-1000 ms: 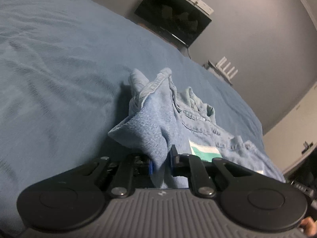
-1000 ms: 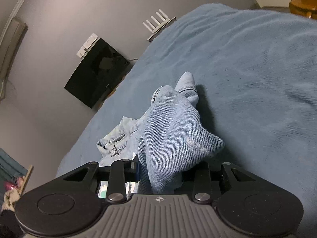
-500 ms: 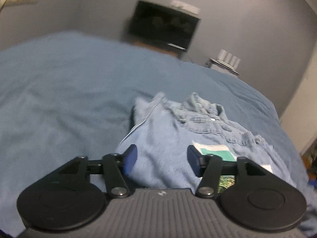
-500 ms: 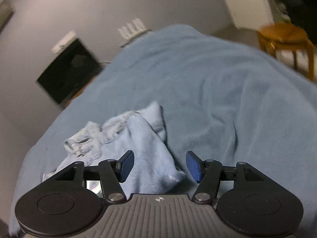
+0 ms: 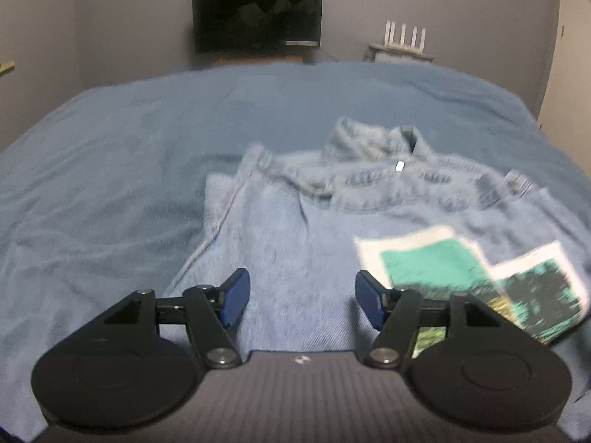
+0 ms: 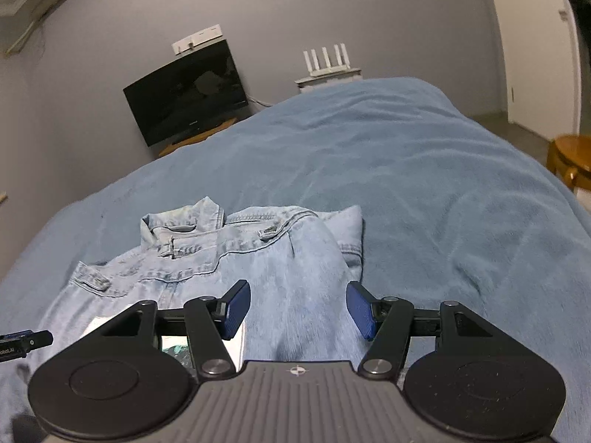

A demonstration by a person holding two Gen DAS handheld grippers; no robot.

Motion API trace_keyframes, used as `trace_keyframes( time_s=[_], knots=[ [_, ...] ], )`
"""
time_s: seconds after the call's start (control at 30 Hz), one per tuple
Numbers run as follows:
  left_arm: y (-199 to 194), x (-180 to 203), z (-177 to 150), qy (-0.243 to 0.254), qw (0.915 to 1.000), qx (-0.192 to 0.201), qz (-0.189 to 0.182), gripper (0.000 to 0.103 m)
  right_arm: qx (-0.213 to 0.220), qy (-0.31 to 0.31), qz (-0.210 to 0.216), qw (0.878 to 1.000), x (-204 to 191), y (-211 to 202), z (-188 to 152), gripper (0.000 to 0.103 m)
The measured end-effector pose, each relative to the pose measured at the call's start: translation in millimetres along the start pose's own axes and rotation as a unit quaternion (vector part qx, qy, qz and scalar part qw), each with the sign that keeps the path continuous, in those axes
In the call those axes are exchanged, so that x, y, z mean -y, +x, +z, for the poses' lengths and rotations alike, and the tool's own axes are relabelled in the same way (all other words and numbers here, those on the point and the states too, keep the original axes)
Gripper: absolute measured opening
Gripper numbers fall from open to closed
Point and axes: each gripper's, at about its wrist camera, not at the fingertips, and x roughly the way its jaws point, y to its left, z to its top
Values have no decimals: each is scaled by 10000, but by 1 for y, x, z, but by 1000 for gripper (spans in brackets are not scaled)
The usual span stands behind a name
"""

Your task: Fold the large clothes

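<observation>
Your left claw (image 5: 302, 301) is spread wide and holds nothing; the blue pads stand apart above the near part of the denim jacket (image 5: 317, 221). Your right claw (image 6: 298, 308) is likewise spread and empty, hovering over the jacket's near edge on the other side. Neither one touches the cloth, as far as these views show.

The jacket lies on the bed (image 6: 424, 170), on its blue cover, toward the near side and well short of the television (image 5: 257, 14) that stands beyond the far end. Its collar (image 5: 373, 140) points toward the television. On the side nearer your right claw a panel (image 6: 306, 254) of denim is laid over the body, and on the other side a fold runs along the jacket's edge. Between these, a printed patch (image 5: 469, 277) in white and green shows on the body, just beside the left claw's right pad.

Judging from how things lie, the first folds are done: both sides seem turned inward, so the jacket is a narrower strip, somewhat rumpled near the collar. What is left, most likely, is to bring the near end up toward the collar, or the collar end down, to halve the length, and then to smooth it. The near hem is hidden under your claws, so I cannot tell how neatly it lies.
</observation>
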Motion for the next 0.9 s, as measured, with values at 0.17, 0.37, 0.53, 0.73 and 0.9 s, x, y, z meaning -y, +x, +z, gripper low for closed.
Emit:
trace_keyframes(
  time_s=[0.17,0.37,0.53,0.73,0.9],
  knots=[
    [18,6,-4,456,9988,-12,191,70,-65,-615,-7,9981,-22,25,-3,61],
    [35,1,-6,584,9981,-73,200,84,-88,-1465,-43,9892,-49,48,-9,60],
    [45,-10,-7,378,9990,-215,67,92,-509,-1344,-449,9886,-41,72,-14,56],
    [64,-29,-10,-59,9974,-695,-194,95,-1006,-546,-481,9923,-13,92,-16,52],
    [56,-24,-7,42,9985,-529,-94,95,-779,-685,-567,9930,-22,84,-17,52]
  ],
)
